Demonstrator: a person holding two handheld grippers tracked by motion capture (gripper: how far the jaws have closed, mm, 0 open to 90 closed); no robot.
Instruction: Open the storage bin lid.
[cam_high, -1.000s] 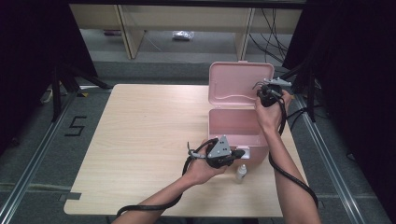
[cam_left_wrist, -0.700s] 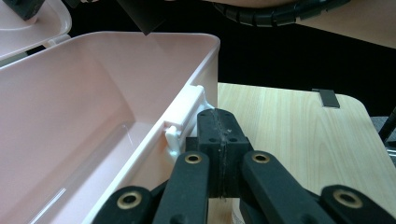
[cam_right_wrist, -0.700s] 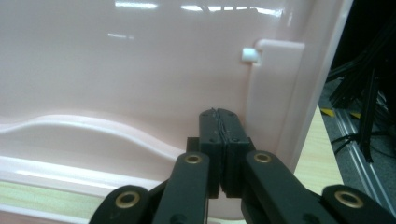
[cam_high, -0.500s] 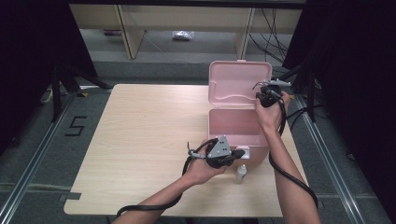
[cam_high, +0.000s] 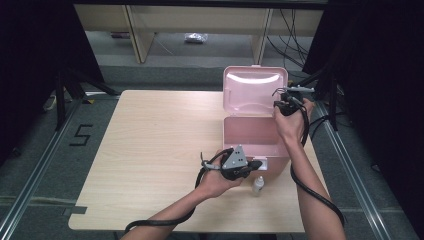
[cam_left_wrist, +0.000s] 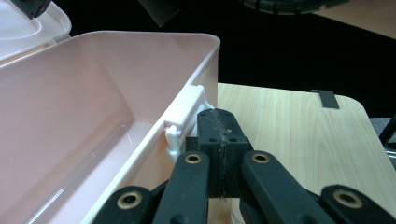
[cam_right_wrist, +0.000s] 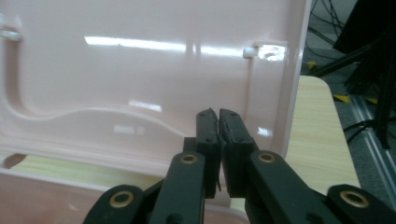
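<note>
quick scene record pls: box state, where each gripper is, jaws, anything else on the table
box: pink box, lid open and upright, inside looks empty
left gripper: at the box's front wall beside the white latch, jaws shut
right gripper: at the lid's right edge, jaws shut, nothing seen between them
other: small white bottle on the table in front of the box

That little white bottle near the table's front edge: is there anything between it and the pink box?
In the high view, only bare table separates the bottle from the box; the left tool hangs just above that gap.
</note>
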